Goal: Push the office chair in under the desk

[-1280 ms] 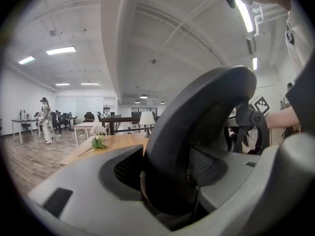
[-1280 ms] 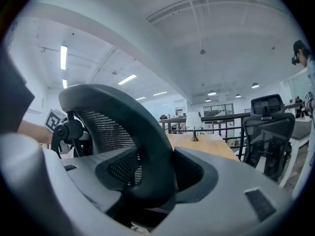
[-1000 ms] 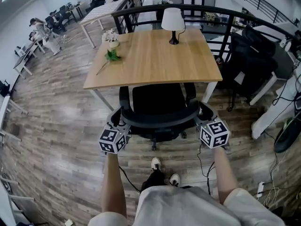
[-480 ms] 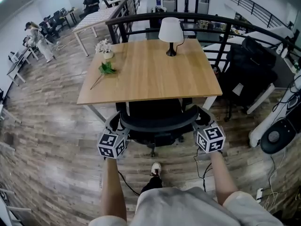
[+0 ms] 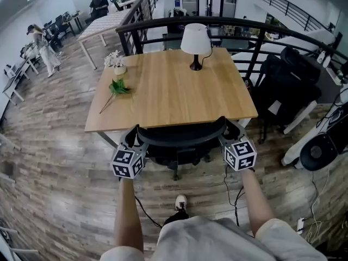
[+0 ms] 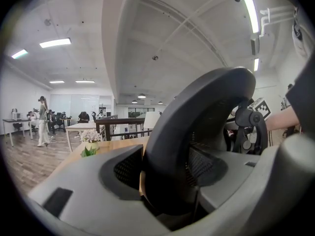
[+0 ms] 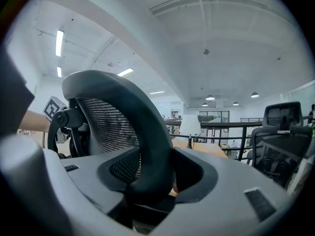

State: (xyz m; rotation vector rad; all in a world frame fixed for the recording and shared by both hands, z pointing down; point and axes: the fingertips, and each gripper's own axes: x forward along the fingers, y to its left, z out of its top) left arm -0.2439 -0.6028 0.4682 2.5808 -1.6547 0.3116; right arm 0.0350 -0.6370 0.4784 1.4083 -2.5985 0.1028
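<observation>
Office chair (image 5: 182, 135) sits w/ its seat tucked under the desk (image 5: 174, 94). Only the curved black backrest rim shows, just beside the desk's near edge, plus a bit of the base on the wood floor (image 5: 54, 145).

L gripper (image 5: 135, 141) is at the rim's left end and R gripper (image 5: 227, 136) at its right end, both pointing roughly level toward the desk. L gripper view: jaws wide apart w/ the rim btwn them, filling nearly the whole gap. The rim lies against the right-hand jaw, and a thin sliver of desk wood shows at the other. R gripper view: same but mirrored, w/ the rim snug to the left-hand jaw and a small sliver of gap at the other. R jaws have just been closing a little, rim btwn them. Neither pair looks clamped on both sides.

On the desk: white-shade lamp (image 5: 196, 39) at the far edge, pot of white flowers (image 5: 116, 63) far left, green sprig (image 5: 115, 87) lying just beside it. Black railing (image 5: 163, 23) runs behind the desk. Another dark chair (image 5: 288, 86) stands to the right.
</observation>
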